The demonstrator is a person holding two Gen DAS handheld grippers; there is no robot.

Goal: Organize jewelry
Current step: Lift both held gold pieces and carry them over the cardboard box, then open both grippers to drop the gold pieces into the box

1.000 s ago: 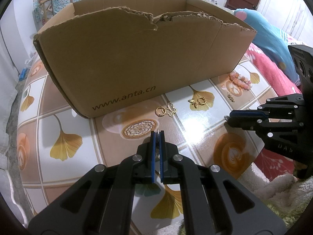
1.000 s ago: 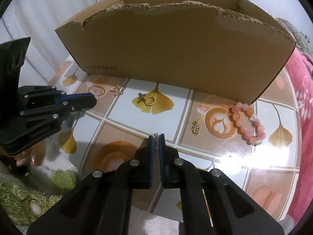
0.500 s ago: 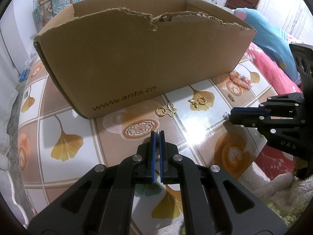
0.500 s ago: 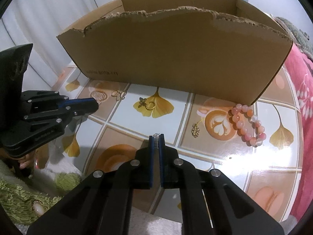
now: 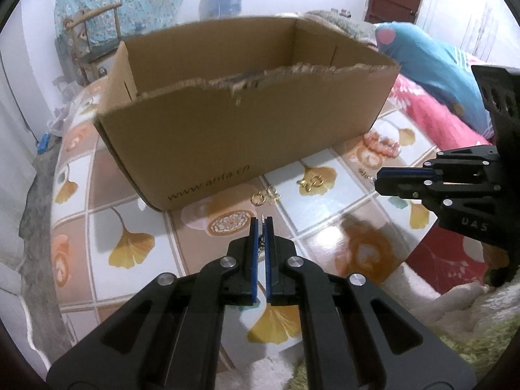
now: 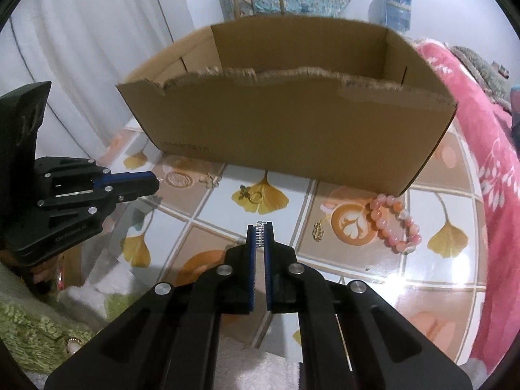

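Fingers of the left gripper (image 5: 261, 224) pinched a thin chain (image 5: 260, 242); the right gripper (image 6: 259, 229) pinched a silver link piece (image 6: 259, 235). Both hung over the table (image 6: 357, 260) before the cardboard box (image 6: 292, 123), pink bead bracelet (image 6: 395, 224) lying near it

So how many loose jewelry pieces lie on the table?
4: butterfly earrings, flower-and-hoop pair, gold pendant, pink bead bracelet, all before the box, which may hide others.
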